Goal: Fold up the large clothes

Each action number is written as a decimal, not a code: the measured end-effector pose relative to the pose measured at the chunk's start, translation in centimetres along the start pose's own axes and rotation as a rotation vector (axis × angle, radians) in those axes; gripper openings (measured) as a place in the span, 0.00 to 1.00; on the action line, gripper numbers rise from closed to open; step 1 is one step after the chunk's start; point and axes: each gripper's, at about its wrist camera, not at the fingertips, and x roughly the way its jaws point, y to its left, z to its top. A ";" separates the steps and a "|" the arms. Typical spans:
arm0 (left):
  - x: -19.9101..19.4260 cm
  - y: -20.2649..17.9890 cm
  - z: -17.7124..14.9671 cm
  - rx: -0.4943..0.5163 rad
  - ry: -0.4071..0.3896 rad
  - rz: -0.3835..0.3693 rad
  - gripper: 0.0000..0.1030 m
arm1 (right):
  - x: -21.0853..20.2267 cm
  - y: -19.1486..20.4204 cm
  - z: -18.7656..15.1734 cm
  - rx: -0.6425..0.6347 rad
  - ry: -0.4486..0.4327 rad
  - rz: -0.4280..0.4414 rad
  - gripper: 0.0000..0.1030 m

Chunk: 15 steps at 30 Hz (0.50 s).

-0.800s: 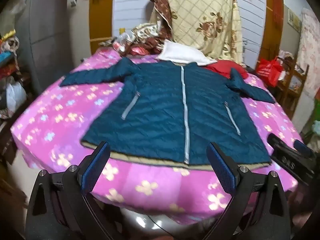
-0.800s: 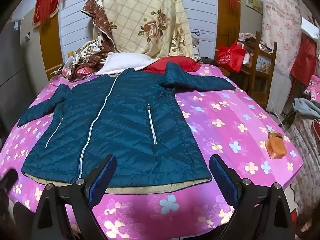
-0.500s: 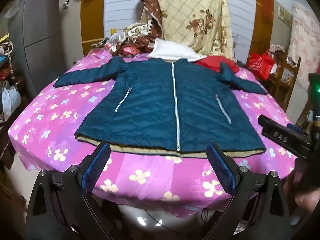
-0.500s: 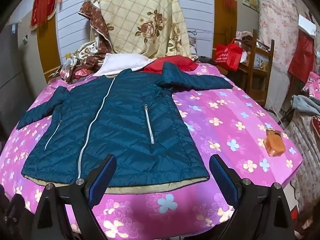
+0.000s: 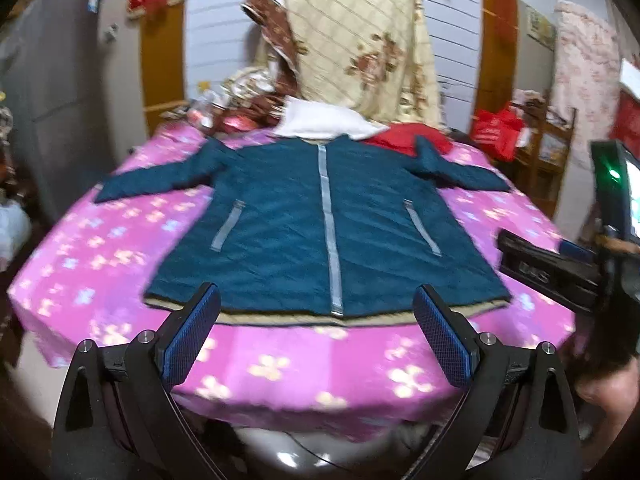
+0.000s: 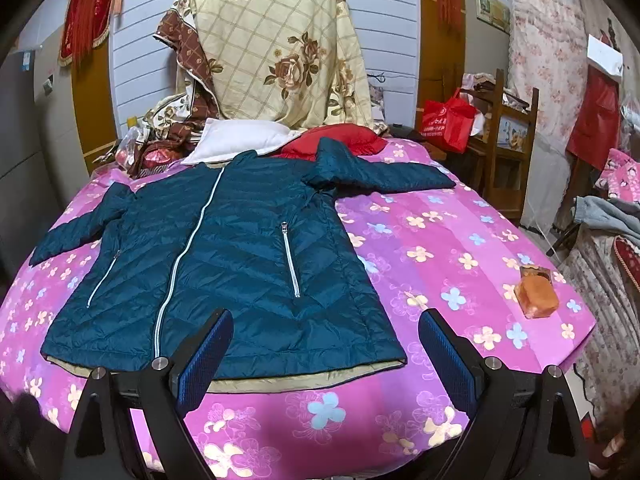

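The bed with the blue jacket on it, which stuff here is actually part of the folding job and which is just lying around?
Part of the job:
- teal quilted jacket, spread flat and zipped
- left gripper, open
- right gripper, open

Just lying about:
- white pillow
- red cushion
- orange block on the pink floral cover
- red bag
- hanging floral quilt

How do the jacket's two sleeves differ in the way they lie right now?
The sleeve on the viewer's left slants down toward the near table edge; the sleeve on the viewer's right runs almost straight sideways. The right one bunches at the shoulder beside the red cloth; the left lies flatter. Both are unfolded, spread on the pink floral cover.
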 end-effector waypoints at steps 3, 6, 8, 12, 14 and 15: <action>0.2 1.3 0.3 -0.031 0.007 0.042 0.94 | -0.1 0.2 -0.1 -0.007 0.013 0.009 0.90; 0.6 2.2 0.4 -0.059 0.011 0.070 0.94 | -0.1 0.8 -0.4 -0.020 0.023 0.018 0.90; 0.9 2.6 0.4 -0.066 0.021 0.081 0.94 | 0.0 1.4 -0.6 -0.039 0.034 0.025 0.90; 1.5 3.4 0.2 -0.089 0.050 0.090 0.94 | 0.6 2.1 -1.1 -0.058 0.063 0.043 0.90; 1.8 3.2 0.2 -0.083 0.057 0.100 0.94 | 0.7 2.2 -1.3 -0.059 0.064 0.055 0.90; 1.9 3.1 0.2 -0.078 0.059 0.106 0.94 | 0.5 2.3 -1.4 -0.059 0.053 0.057 0.90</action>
